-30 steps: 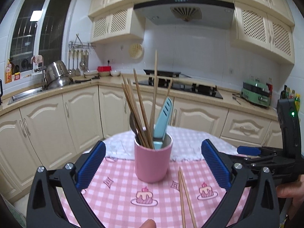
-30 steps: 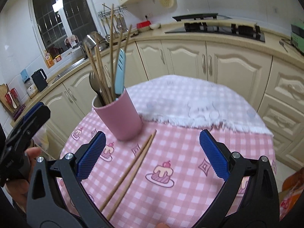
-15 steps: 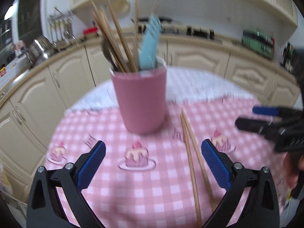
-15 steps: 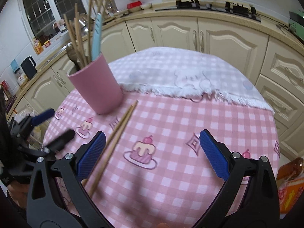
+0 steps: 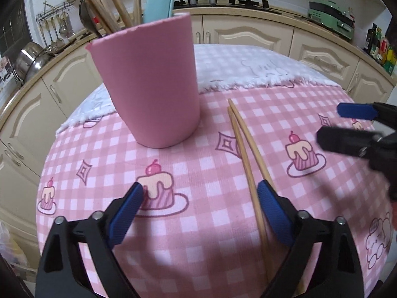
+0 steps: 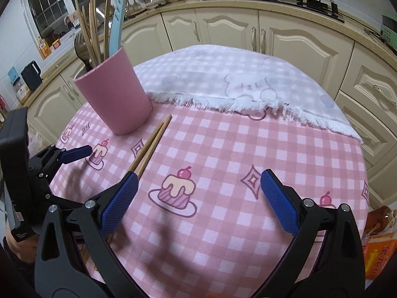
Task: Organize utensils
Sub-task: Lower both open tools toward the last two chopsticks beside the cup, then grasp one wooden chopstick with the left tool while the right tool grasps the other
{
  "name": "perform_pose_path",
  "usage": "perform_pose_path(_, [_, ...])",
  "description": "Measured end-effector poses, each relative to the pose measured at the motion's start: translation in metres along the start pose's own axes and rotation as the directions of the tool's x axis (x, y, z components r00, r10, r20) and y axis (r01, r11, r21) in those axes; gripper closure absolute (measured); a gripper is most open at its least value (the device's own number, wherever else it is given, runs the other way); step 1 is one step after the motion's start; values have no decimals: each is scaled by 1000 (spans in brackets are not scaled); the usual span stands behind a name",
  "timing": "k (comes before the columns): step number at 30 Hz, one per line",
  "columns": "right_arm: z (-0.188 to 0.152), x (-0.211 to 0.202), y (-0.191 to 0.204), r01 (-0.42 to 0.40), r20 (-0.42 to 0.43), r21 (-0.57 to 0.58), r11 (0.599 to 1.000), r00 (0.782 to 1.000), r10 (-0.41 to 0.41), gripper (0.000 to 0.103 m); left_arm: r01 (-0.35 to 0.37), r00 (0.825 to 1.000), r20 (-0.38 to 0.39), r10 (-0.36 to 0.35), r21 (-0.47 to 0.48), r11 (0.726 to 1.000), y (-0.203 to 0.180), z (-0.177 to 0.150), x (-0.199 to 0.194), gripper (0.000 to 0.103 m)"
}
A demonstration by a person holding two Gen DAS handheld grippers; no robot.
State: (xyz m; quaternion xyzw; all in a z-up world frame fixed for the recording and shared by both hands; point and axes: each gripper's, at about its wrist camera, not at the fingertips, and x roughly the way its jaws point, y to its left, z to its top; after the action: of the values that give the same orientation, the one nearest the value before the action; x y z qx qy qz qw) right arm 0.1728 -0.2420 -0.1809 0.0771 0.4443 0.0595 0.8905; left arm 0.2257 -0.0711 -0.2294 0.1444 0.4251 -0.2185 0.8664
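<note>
Two wooden chopsticks (image 5: 244, 154) lying side by side on pink checked tablecloth (image 5: 198, 236) of round table, tips close together just right of pink utensil cup (image 5: 151, 82), touching nothing but the cloth. Cup upright near the seam where a white fringed cloth (image 6: 248, 84) overlaps the pink one, holding more chopsticks (image 6: 91, 32), a light-blue slotted utensil (image 6: 116, 24) and a dark metal spoon-like piece (image 6: 80, 49).

Left gripper (image 5: 199, 201) angled down over the table, jaws spread wide though just narrowing a little, nothing clamped between blue pads (image 5: 273, 211). Right-hand pad just beside the chopsticks' near lengths, the pair passing along its inner edge; contact impossible to confirm. Left-hand pad over a printed cake motif, well apart from the cup.

Right gripper (image 6: 198, 196) likewise tilted down at the cloth, jaws wide apart and empty, a cake print between them. In the right wrist view, its left pad overlapping the chopsticks' near part; touching or merely above, not clear. Each tool visible at the edge of the other's camera view, fingers pointed toward the chopsticks from opposite sides.

Cream kitchen cabinets (image 6: 285, 42), hob (image 5: 223, 0) and hanging ladles (image 5: 53, 29) behind.
</note>
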Motion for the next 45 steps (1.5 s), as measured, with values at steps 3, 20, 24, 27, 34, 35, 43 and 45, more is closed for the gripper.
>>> perform_pose_path(3, [2, 11, 10, 16, -31, -33, 999, 999, -17, 6, -2, 1000, 2, 2, 6, 1000, 4, -1, -1, 21])
perform_pose_path(20, [2, 38, 59, 35, -98, -205, 978, 994, -56, 71, -28, 1000, -9, 28, 26, 999, 22, -1, -6, 26])
perform_pose_path(24, [10, 42, 55, 29, -117, -147, 989, 992, -46, 70, -27, 999, -24, 28, 46, 999, 20, 11, 1, 26])
perform_pose_path(27, [18, 49, 59, 34, -117, -143, 989, 992, -51, 71, 5, 999, -36, -3, 55, 998, 17, 18, 6, 39])
perform_pose_path(34, [7, 39, 57, 20, -133, -245, 969, 990, -53, 91, 48, 998, -54, -43, 110, 993, 1, 20, 2, 96])
perform_pose_path(35, [4, 35, 53, 13, -140, -242, 970, 989, -48, 92, 47, 998, -56, -41, 111, 993, 0, 19, 1, 96])
perform_pose_path(43, [0, 34, 55, 35, -130, -264, 964, 989, -71, 93, 42, 997, -69, -34, 113, 993, -3, 28, 8, 94])
perform_pose_path(45, [-2, 31, 51, 7, -123, -234, 972, 992, -36, 96, 56, 997, -67, -49, 111, 992, -5, 27, 6, 98])
